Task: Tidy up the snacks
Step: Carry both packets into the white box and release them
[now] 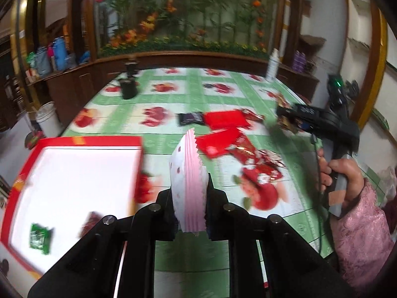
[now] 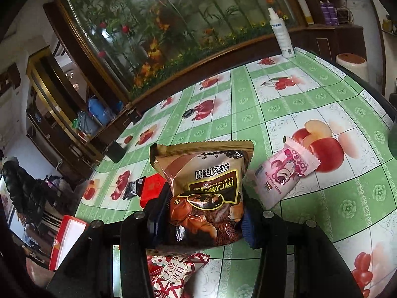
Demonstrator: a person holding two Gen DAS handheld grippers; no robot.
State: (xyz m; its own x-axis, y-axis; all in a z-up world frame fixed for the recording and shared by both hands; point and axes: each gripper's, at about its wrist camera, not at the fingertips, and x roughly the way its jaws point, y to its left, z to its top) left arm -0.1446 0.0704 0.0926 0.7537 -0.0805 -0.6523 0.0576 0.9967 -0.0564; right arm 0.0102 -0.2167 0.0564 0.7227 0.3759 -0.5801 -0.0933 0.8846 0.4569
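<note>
My left gripper [image 1: 189, 198] is shut on a pink and white snack packet [image 1: 188, 181], held edge-on above the table, just right of a red-rimmed white box [image 1: 74, 141]. The box holds a small green sweet [image 1: 39, 238]. Red packets [image 1: 224, 119] and a dark packet [image 1: 189, 118] lie on the table ahead. My right gripper [image 2: 201, 213] is shut on a brown sesame paste packet [image 2: 206, 188]; it also shows in the left wrist view [image 1: 287, 119]. A pink Lotso packet [image 2: 282, 173] lies on the table to its right. A red patterned packet [image 2: 173, 275] lies below it.
The table has a green fruit-print cloth [image 2: 322, 99]. A white spray bottle [image 2: 281, 32] stands at the far edge. A black object [image 1: 129, 87] stands at the far left. A white bucket [image 1: 48, 121] sits on the floor left of the table. Wooden cabinets line the back.
</note>
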